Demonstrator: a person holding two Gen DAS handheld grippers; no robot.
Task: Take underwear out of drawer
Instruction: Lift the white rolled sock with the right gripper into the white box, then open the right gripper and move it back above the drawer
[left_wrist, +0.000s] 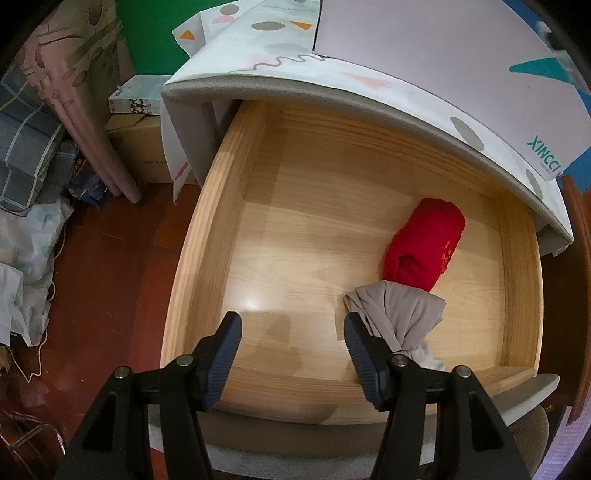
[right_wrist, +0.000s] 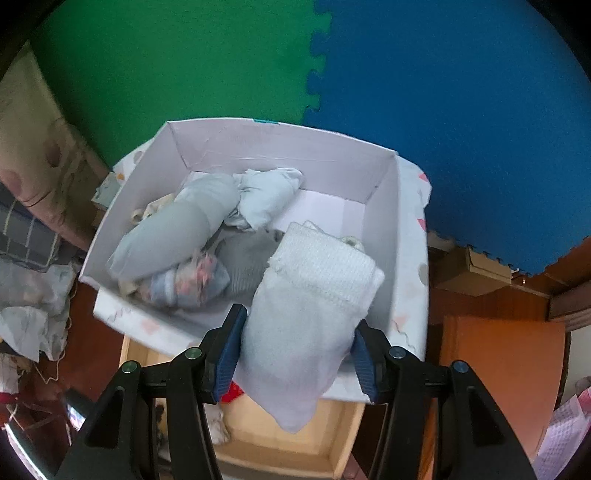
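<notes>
The back of the open pale wooden drawer (left_wrist: 258, 221) lay hidden under the patterned white tabletop edge (left_wrist: 332, 96), the crumpled beige cloth (left_wrist: 399, 314) ran behind a dark gripper finger (left_wrist: 364, 354), and the clothes in the white cardboard box (right_wrist: 384, 206) were motion-blurred.

The drawer (left_wrist: 229, 236) floor is bare from 9 to 12 o'clock; a red roll (left_wrist: 424, 243) and grey cloth (left_wrist: 399, 314) (touching) block 3 o'clock.
</notes>
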